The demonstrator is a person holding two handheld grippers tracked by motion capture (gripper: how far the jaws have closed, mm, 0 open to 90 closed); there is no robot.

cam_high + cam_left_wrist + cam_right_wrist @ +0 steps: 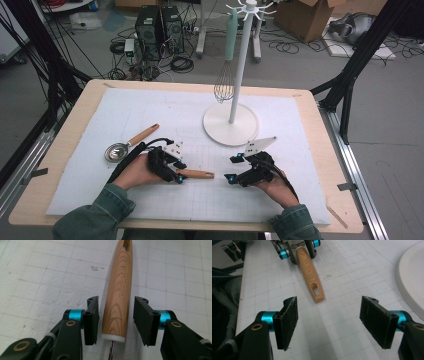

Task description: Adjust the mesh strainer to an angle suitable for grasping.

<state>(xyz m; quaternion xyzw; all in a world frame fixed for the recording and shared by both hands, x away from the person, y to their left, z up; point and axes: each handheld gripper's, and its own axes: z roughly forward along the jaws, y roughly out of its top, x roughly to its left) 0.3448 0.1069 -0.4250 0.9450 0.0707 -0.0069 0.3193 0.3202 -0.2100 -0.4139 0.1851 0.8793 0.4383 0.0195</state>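
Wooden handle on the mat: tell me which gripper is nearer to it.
Left. The left gripper straddles the wooden handle, jaws not yet touching it. The right gripper waits beyond its slotted end.

Open mat [150, 107] lies ahead of both hands; only the stand base [230, 125] and spoon [129, 144] intrude.

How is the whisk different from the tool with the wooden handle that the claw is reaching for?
The whisk hangs from the white stand, while the wooden-handled tool lies flat on the table mat. The whisk's handle is pale green; the tool's handle is brown wood with a slot near its end. Nothing touches the whisk, but the left claw straddles the wooden handle, pads not yet pressing. Both are kitchen tools with handles.
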